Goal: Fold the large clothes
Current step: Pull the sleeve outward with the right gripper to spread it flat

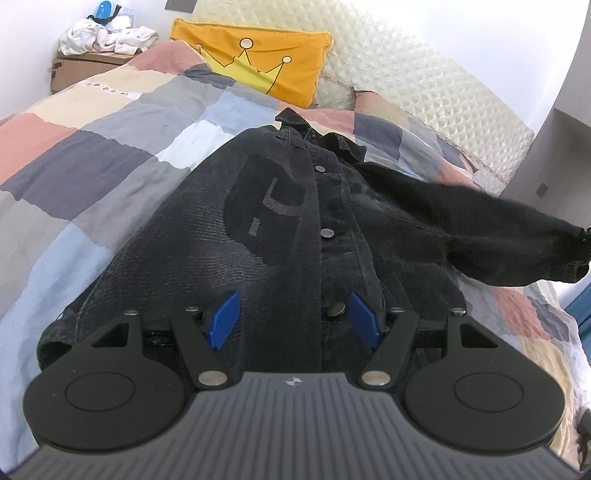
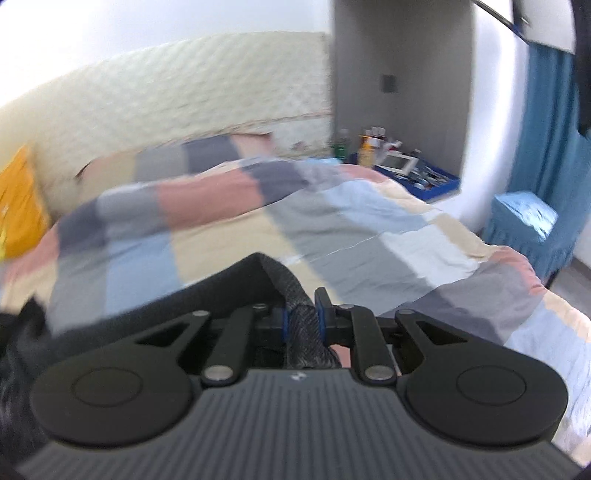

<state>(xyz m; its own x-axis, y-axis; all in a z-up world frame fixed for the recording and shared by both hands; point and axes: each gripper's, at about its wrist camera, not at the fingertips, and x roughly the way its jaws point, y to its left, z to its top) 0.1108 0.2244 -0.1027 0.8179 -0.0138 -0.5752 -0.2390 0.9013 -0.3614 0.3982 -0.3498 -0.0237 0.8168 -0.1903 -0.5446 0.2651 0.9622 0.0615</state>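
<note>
A dark denim jacket [image 1: 258, 229] lies face up on the patchwork quilt [image 1: 92, 155], collar toward the headboard, buttons down the middle. Its right sleeve [image 1: 498, 236] is lifted off the bed and stretched to the right. My left gripper [image 1: 293, 319] is open, its blue pads [image 1: 225, 319] hovering over the jacket's lower hem near the bottom button. My right gripper [image 2: 303, 321] is shut on a fold of the jacket's dark fabric [image 2: 295, 295], holding it above the quilt [image 2: 351, 229]. That view is blurred.
An orange crown pillow [image 1: 258, 62] leans on the quilted headboard [image 1: 406, 81]. White clothes [image 1: 107, 35] sit on a cardboard box at far left. A nightstand with bottles and a blue tray [image 2: 406, 166], a blue covered chair [image 2: 524, 221] and blue curtain stand right of the bed.
</note>
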